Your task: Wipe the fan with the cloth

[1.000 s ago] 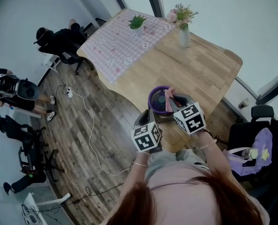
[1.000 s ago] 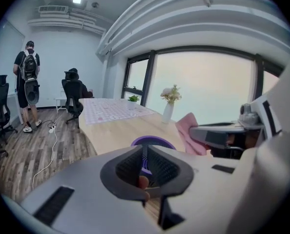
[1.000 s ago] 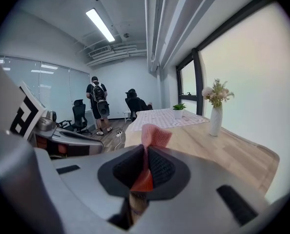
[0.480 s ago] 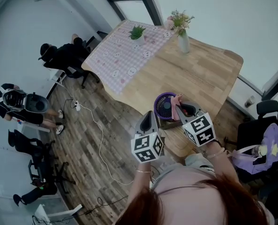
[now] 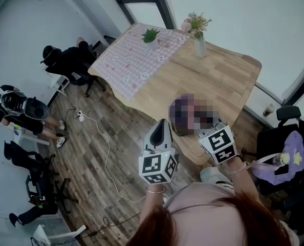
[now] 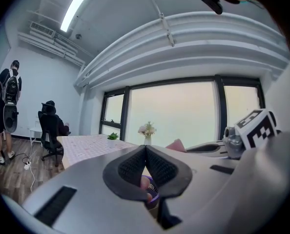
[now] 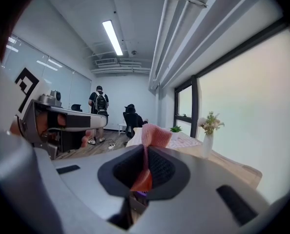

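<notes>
Clamping a pink cloth (image 7: 157, 134) between its jaws, the right gripper (image 7: 146, 165) hovers over the near edge of the wooden tabletop (image 5: 221, 81). The cloth's free end stands up in a fold above the pads. A sliver of purple shows just under those jaws in the right gripper view. The left gripper (image 6: 145, 160) hangs beside it, a little nearer the person and just off the tabletop's near edge, with its jaws pressed together and nothing between them. Just below its closed pads the left gripper view shows the purple grille of the fan (image 6: 153, 193). The fan is low in front of both grippers by the near edge. The head view is blurred over at that spot, so its exact footing cannot be made out there. A checked cover (image 5: 136, 60) lies across the far left corner of the tabletop, with a small potted plant (image 5: 151, 36) on its far end. A vase (image 5: 200, 42) of flowers stands upright near the far edge, just right of the cover and well apart from the grippers. Off the tabletop's left side a person (image 5: 65, 59) sits in a black chair. Another person (image 5: 11, 104) stands farther left on the wood floor, where a white cable (image 5: 102, 155) trails.
</notes>
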`<state>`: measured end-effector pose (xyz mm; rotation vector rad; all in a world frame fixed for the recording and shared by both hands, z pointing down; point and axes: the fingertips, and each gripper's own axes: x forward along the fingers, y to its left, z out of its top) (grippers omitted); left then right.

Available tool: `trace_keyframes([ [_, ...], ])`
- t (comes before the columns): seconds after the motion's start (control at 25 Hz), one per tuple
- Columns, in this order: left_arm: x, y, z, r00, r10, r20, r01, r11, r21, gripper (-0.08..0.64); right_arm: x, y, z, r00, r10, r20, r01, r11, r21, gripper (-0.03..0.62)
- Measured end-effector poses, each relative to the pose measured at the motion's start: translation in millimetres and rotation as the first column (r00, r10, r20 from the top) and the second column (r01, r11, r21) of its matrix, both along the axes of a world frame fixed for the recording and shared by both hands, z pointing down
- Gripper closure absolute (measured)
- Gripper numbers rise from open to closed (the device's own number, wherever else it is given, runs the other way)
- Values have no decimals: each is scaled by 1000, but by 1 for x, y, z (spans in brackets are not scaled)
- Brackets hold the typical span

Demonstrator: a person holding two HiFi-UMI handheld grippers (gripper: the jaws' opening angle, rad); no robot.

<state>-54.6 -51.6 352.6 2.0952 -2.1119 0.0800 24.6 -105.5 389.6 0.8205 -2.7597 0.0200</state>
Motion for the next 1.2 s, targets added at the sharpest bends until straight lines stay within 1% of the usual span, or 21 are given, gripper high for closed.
trace_keyframes([
  [0.08, 1, 10, -7, 1000, 13, -4, -13, 1000, 17, 548, 2, 7, -9, 1000, 14, 12, -14, 1000, 13, 571],
  [0.28, 2, 34, -22, 1000, 28, -4, -28, 998, 57, 548, 10, 34, -25, 999, 41, 3, -41, 998, 56, 571],
  [0.44, 1, 51, -32, 999, 37, 11, -37, 996, 83, 548, 13, 53, -39, 998, 58, 19, -59, 995, 85, 571],
  [0.6, 5, 68, -34, 998, 51, 27, -54, 994, 95, 548, 18, 70, -45, 998, 64, 29, -66, 994, 82, 569],
  [0.88, 8, 100, -33, 998, 61, 23, -63, 992, 109, 548, 25, 102, -53, 997, 67, 36, -70, 991, 113, 570],
  [1.08, 14, 122, -32, 997, 69, 28, -71, 991, 110, 548, 31, 130, -55, 997, 57, 51, -62, 993, 98, 571],
  [1.2, 20, 137, -32, 997, 75, 32, -78, 990, 114, 548, 37, 143, -58, 996, 64, 60, -70, 992, 104, 571],
])
